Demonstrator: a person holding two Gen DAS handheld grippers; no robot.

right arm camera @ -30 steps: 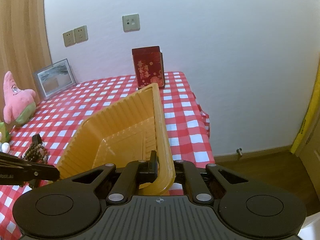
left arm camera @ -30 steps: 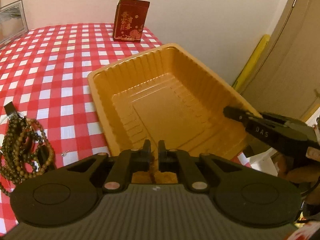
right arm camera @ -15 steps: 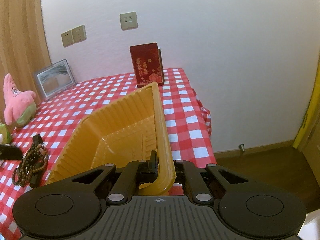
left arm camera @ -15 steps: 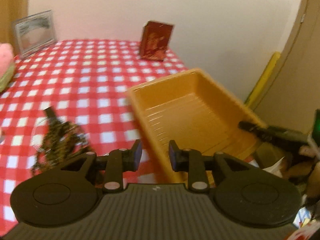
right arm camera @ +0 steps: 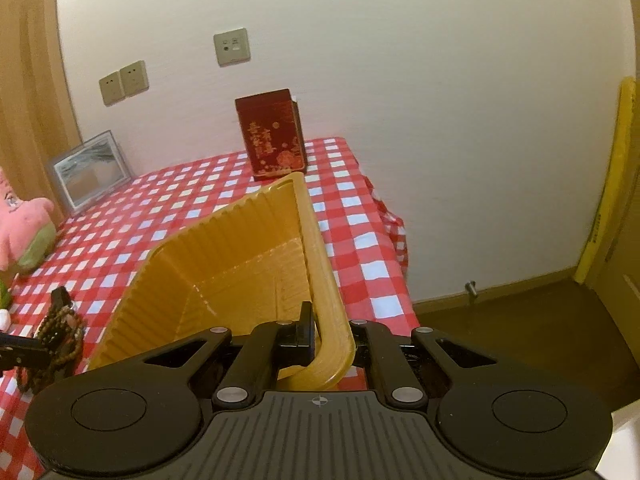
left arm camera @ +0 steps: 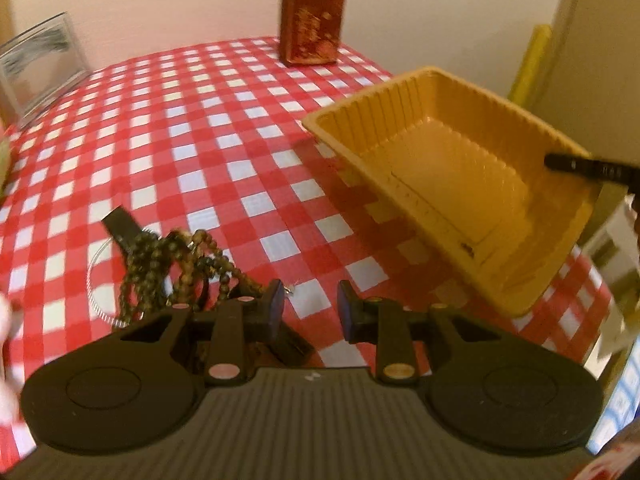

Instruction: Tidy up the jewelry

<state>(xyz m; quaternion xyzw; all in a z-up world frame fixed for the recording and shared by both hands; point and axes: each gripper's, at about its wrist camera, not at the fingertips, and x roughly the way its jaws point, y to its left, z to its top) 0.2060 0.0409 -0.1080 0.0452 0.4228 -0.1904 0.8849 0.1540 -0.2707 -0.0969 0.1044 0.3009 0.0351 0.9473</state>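
Left hand-held gripper (left arm camera: 310,306) has just been opening; its jaws stand apart with nothing between them, poised over the red-and-white checked surface (left arm camera: 224,128) just beside the heap of dark brown wooden bead strings (left arm camera: 176,268). Right hand-held gripper (right arm camera: 332,334) is pressed together on the near rim of the shallow orange ribbed plastic tray (left arm camera: 452,184), holding it tilted with its far end lifted off the cloth at the surface's right edge.

Beads: judged light, limp and loosely tangled, partly draped over a dark flat clip-like piece (left arm camera: 120,224) and a thin clear ring. Individual beads are round and likely to roll out of a shallow pinch. Recommended hold: across the bunched middle of the heap, where several strands cross, so the loops rise together.

Tray: judged thin, light and flexible; the rim bends visibly at the grip. Trailing strands may snag on the clip when lifted.
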